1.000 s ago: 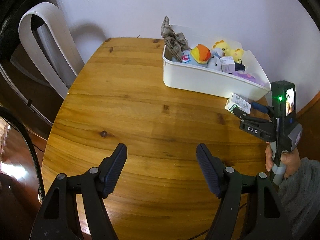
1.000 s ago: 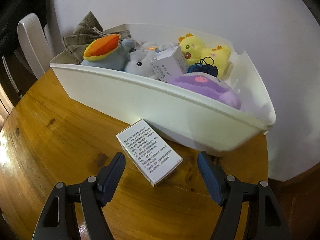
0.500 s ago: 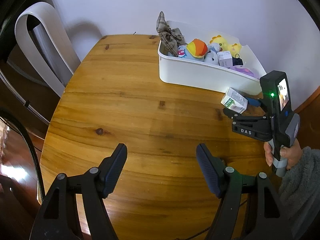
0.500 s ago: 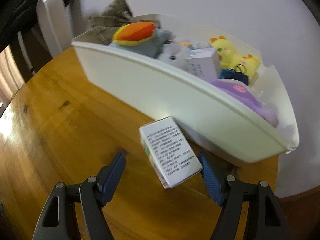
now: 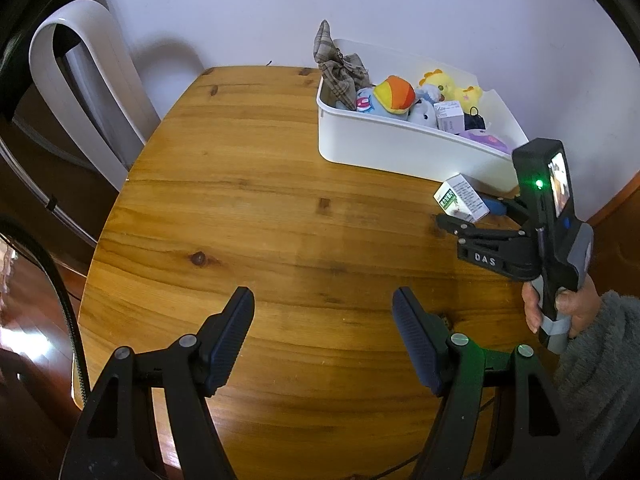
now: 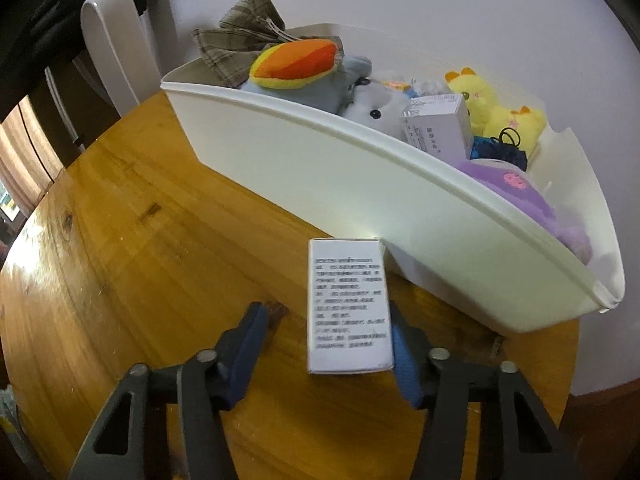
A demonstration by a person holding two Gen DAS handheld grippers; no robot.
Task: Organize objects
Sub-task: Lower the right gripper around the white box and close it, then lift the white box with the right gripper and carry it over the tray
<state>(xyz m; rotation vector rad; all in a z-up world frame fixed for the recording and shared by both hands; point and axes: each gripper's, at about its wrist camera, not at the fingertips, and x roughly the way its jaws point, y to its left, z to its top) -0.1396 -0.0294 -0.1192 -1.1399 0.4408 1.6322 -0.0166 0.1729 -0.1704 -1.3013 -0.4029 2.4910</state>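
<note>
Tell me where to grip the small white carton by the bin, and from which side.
Grip the white carton across its two long narrow sides, near the end closest to the right gripper, coming from the table-edge side away from the white bin. It lies lengthwise between the just-closing jaws; the right pad touches it, the left does not.

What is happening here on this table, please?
A person holds a gripper in each hand and is tidying things into a white bin on the wooden table. The right gripper has just been closing around a small white box; one pad touches it, but a gap remains on the other side. The bin already holds plush toys and another box. The left gripper hangs open over bare wood.
</note>
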